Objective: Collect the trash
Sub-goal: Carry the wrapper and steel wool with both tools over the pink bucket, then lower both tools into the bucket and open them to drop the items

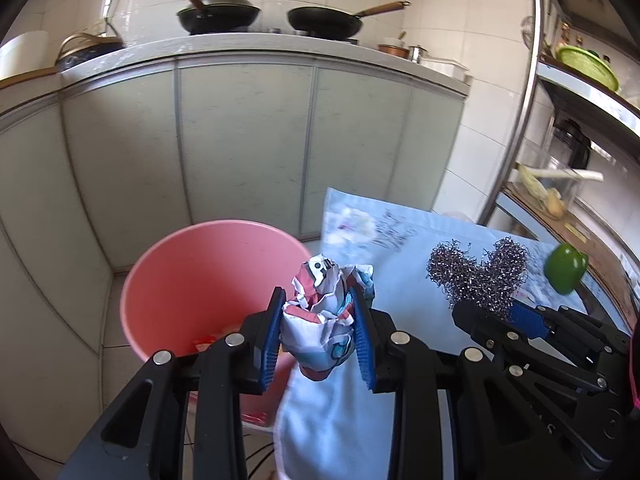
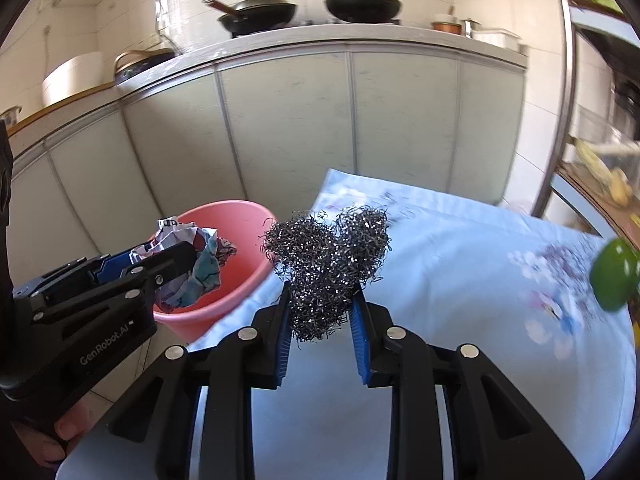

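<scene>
Crumpled printed paper wad (image 1: 324, 312), red, white and blue: light, soft, springy; clamped between the left gripper (image 1: 318, 330) jaws across its middle, beside the round pink plastic bucket (image 1: 192, 276). Tangled steel-wool scourer (image 2: 326, 268): light, snagging, compressible; pinched at its lower end between the right gripper (image 2: 320, 330) jaws, above the pale blue floral-clothed bench (image 2: 460, 280). Bucket contents mostly hidden; green pepper (image 2: 614, 280) blurred.

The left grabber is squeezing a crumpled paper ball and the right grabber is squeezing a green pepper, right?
Not quite. The left gripper does squeeze the crumpled paper ball, but the right gripper squeezes a steel wool scrubber, as the right wrist view shows. The green pepper sits apart on the tablecloth.
</scene>
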